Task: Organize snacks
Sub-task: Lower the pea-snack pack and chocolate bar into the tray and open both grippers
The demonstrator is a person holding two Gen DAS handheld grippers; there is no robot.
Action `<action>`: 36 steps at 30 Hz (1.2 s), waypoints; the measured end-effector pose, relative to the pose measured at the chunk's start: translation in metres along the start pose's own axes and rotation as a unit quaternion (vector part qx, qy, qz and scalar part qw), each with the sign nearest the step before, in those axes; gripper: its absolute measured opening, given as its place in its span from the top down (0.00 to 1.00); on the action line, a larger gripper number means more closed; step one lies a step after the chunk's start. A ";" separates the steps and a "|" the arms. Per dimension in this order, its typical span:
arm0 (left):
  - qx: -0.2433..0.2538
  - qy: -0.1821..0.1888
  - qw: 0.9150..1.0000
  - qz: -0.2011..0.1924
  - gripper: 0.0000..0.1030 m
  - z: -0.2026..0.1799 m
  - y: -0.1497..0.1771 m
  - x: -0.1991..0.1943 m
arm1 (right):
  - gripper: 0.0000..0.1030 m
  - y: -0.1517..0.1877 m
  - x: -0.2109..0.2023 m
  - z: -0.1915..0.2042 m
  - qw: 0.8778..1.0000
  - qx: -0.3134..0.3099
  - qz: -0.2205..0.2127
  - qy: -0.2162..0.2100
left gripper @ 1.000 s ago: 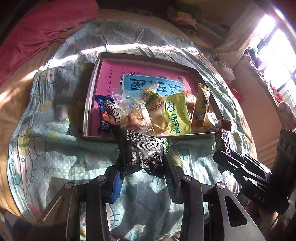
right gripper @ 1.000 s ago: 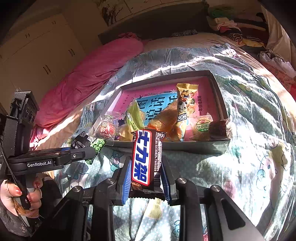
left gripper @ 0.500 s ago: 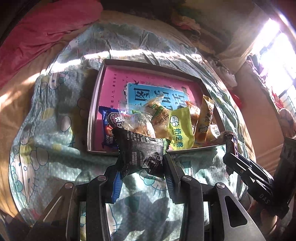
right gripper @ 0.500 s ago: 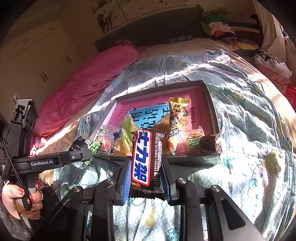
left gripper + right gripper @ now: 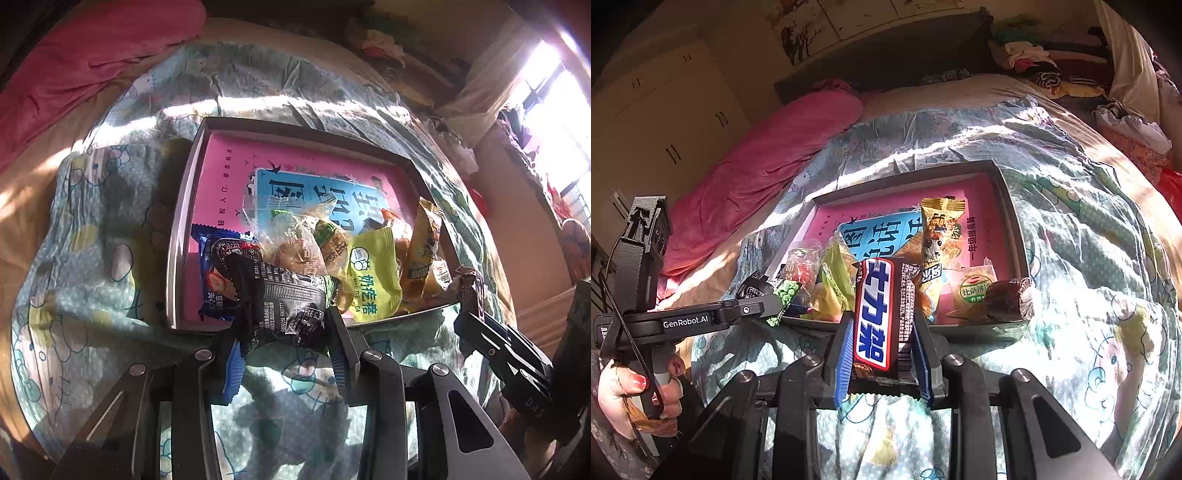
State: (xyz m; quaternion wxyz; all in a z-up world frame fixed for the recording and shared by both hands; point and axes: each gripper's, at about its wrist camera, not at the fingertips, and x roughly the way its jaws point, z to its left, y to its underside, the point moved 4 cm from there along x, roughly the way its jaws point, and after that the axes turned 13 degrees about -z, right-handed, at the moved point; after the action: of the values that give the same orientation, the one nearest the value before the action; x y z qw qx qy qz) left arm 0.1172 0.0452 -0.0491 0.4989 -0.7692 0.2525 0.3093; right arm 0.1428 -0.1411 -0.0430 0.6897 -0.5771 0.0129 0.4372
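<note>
A bed (image 5: 1089, 229) carries it all, spread with a pale blue-green cartoon-print quilt (image 5: 92, 258), sunlight striping across its wrinkles. Sitting flat on the quilt is a shallow grey tray (image 5: 184, 206) with a pink bottom. Beyond the quilt, a bunched pink blanket (image 5: 764, 162) lies on the beige sheet (image 5: 960, 92), and crumpled clothes (image 5: 1038, 70) pile at the far corner.

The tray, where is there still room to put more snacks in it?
The far half of the tray is bare: the pink floor between the far rim and the blue label, plus the pink strip along the left wall. The near edge is crowded, from the blue cookie packet to the yellow packet and beyond.
</note>
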 end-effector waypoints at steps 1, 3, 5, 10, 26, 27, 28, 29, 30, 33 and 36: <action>0.000 0.000 1.000 0.000 0.60 0.000 -0.001 0.001 | 0.71 0.000 0.001 0.000 1.000 0.000 0.000 0.001; 0.003 -0.001 1.000 0.001 0.60 -0.001 -0.002 0.005 | 0.71 -0.001 0.003 -0.002 1.000 0.001 0.001 0.002; 0.004 -0.001 1.000 0.003 0.60 -0.002 -0.003 0.007 | 0.71 -0.001 0.005 -0.003 1.000 0.001 0.003 0.004; 0.005 -0.006 1.000 0.008 0.60 -0.001 -0.003 0.016 | 0.71 -0.003 0.010 -0.008 1.000 0.004 0.004 0.010; 0.008 -0.014 1.000 0.008 0.60 0.002 -0.009 0.027 | 0.71 -0.008 0.030 -0.030 0.999 0.018 0.009 0.040; 0.008 -0.014 1.000 0.008 0.60 0.002 -0.009 0.027 | 0.71 -0.009 0.032 -0.031 0.999 0.015 0.010 0.044; 0.008 -0.014 1.000 0.008 0.60 0.001 -0.009 0.027 | 0.71 -0.010 0.033 -0.032 0.999 0.012 0.009 0.047; 0.009 -0.014 1.000 0.008 0.60 0.002 -0.008 0.027 | 0.71 -0.011 0.035 -0.032 0.999 0.011 0.009 0.049; 0.009 -0.015 1.000 0.008 0.60 0.002 -0.008 0.027 | 0.71 -0.012 0.037 -0.033 0.999 0.011 0.008 0.050; 0.010 -0.015 1.000 0.008 0.60 0.002 -0.009 0.027 | 0.71 -0.014 0.041 -0.032 0.999 0.012 0.008 0.052; 0.009 -0.015 1.000 0.007 0.60 0.001 -0.009 0.027 | 0.71 -0.015 0.047 -0.029 0.999 0.004 0.009 0.053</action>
State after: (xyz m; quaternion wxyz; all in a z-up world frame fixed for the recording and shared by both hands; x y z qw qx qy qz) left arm 0.1414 0.0475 -0.0640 0.5074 -0.7582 0.2531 0.3219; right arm 0.1954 -0.1366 -0.0652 0.6862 -0.5967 0.0564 0.4123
